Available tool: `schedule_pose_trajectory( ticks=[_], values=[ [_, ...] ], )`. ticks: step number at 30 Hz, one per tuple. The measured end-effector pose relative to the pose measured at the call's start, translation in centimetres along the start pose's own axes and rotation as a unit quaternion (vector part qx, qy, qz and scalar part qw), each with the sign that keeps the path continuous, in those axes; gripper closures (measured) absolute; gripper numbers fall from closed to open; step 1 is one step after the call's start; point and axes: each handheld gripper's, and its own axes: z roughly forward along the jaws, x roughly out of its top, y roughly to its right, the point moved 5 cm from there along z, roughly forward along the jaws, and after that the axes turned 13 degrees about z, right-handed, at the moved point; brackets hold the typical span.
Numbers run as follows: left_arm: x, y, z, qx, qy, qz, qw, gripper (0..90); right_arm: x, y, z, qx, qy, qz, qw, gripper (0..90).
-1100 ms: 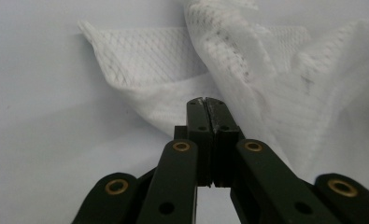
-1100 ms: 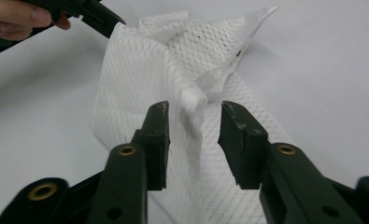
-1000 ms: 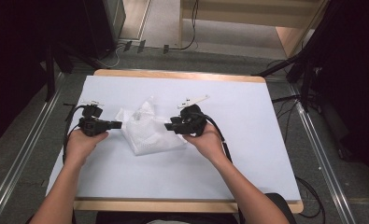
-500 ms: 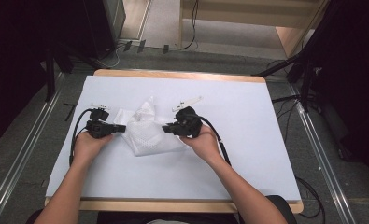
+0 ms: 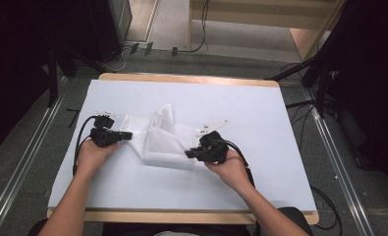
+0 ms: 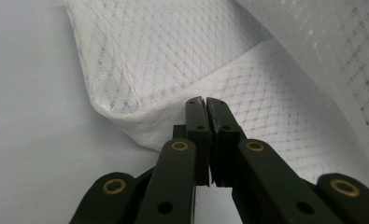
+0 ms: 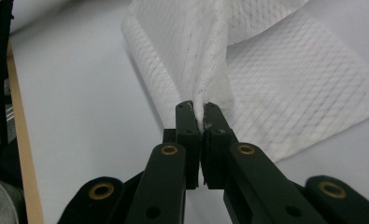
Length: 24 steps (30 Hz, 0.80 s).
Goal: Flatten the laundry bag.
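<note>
On the white surface, mid-left to centre: cloth (image 5: 163,140), a crumpled white mesh sheet.
Left gripper (image 5: 125,134): jaws clamped on the cloth's left edge fold (image 6: 140,119), toward the left edge of the surface.
Cloth feel: likely light, limp, thin and open-weave; it drapes and may snag, so pinch hems or corners.
Right gripper (image 5: 189,154): jaws just closed, pinching a gathered ridge of cloth (image 7: 210,70) toward the near edge.

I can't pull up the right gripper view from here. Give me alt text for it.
The right claw is shut on a pinched-up fold of a white mesh cloth, which rises from between its two black jaws. The rest of the cloth lies spread on the white table beyond, and the table's wooden edge runs down the left side.
</note>
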Motion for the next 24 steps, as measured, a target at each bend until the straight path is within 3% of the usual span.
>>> schedule_pose_trajectory(
  ticks=[13, 14, 15, 16, 17, 21, 24],
  values=[
    [0.2, -0.5, 0.0, -0.018, -0.005, -0.008, 0.9998, 89.2, -3.5, -1.3, 1.1, -0.001, -0.040, -0.006, 0.9992, 87.4],
    [0.2, -0.5, 0.1, -0.019, -0.004, -0.008, 0.9998, 89.1, -3.4, -1.4, 1.0, -0.002, -0.037, -0.006, 0.9993, 84.7],
    [0.2, -0.6, 0.1, -0.021, -0.003, -0.010, 0.9997, 88.8, -3.1, -1.4, 0.5, -0.002, -0.023, -0.011, 0.9997, 75.6],
    [0.2, -0.6, 0.1, -0.023, -0.002, -0.013, 0.9997, 88.8, -3.1, -1.4, 0.5, -0.002, -0.023, -0.011, 0.9997, 75.6],
    [0.3, -0.7, 0.1, -0.024, 0.001, -0.016, 0.9996, 87.7, -2.7, -1.4, -0.1, 0.001, -0.006, -0.011, 0.9999, 67.5],
    [0.7, -0.6, -0.5, -0.021, 0.016, -0.019, 0.9995, 88.1, -1.6, -1.3, -1.0, 0.006, 0.019, -0.010, 0.9997, 60.8],
    [1.2, 0.0, -1.1, -0.019, 0.028, -0.007, 0.9994, 88.9, -0.5, -1.4, -1.1, 0.005, 0.027, -0.011, 0.9996, 56.8]
  ],
)
